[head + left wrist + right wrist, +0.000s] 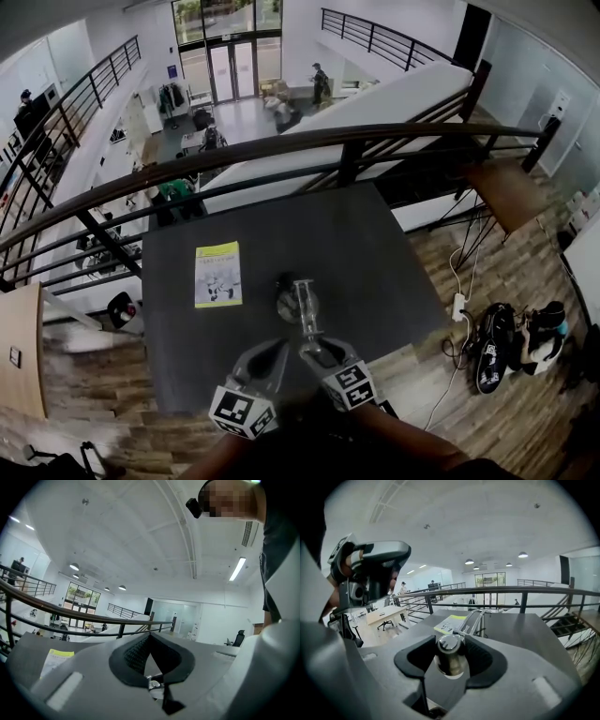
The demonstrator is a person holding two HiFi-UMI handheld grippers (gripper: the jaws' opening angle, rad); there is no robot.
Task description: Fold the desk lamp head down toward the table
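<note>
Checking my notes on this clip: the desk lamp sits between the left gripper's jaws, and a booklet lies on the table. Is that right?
Wrong gripper. The desk lamp sits between the right gripper's jaws, as the right gripper view shows; the booklet does lie on the table.

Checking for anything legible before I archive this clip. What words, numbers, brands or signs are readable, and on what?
None can be read.
Leaflet on the table: print under a yellow-green header, too small and blurred.
Blue sign on the far wall: too small.
Cubes on the left gripper and right gripper: square marker patterns, no words.
</note>
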